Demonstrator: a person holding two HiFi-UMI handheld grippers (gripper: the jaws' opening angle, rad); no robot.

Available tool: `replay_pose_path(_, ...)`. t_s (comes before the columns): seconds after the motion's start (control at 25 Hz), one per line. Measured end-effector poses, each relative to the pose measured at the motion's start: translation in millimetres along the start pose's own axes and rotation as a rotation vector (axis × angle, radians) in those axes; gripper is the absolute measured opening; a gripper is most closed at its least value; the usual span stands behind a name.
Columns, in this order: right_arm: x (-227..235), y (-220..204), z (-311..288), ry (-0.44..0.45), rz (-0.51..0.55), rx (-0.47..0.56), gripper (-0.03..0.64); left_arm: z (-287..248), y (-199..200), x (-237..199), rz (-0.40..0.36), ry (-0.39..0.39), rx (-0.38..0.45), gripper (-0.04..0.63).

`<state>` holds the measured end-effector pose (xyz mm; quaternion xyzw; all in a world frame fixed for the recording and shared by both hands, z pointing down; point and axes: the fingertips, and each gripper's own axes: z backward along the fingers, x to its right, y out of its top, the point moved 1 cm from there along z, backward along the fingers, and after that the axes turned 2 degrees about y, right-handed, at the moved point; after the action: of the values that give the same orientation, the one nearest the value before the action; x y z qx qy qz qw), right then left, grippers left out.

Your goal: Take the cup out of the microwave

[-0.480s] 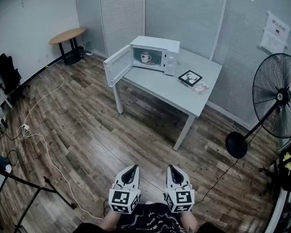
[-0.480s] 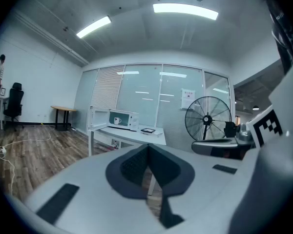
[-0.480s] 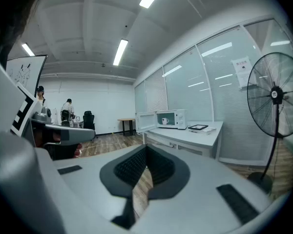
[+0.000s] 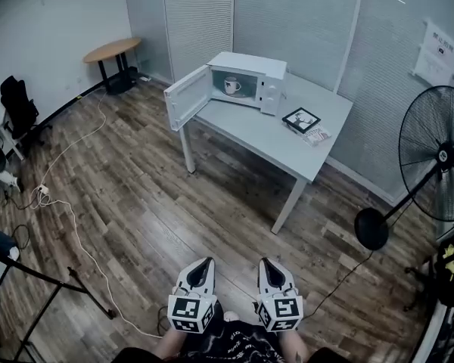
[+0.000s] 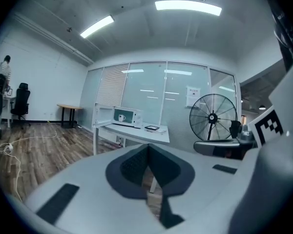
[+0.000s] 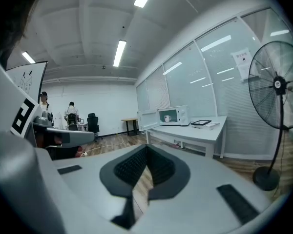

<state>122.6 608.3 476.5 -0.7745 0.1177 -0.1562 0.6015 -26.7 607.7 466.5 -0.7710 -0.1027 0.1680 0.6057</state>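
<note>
Both left gripper [image 4: 205,263] and right gripper [image 4: 266,264] keep jaws shut, empty; cup [image 4: 231,86] in open microwave [image 4: 250,63] far ahead, nothing's moved really.

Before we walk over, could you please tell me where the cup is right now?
In the head view the cup stands inside the open microwave at the far left end of the white table.

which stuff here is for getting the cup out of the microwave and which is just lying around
Job: cup, microwave, open door, white table.
Lying about: black frame, booklet, standing fan, round side table, office chair.
</note>
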Motion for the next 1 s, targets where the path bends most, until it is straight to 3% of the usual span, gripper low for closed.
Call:
replay_pose_path(0.44, 22.5, 0.6, -39.7, -0.027, -0.002, -0.009, 0.003, -53.6, 5.1, -10.8, -0.013, -0.049, 0.0, 0.006)
replay_pose_path(1.0, 40.2, 24.2, -157.6, -0.064, -0.017, -0.026, 0.003, -160.2, 32.8, -80.6, -0.026, -0.1, -0.028, 0.006)
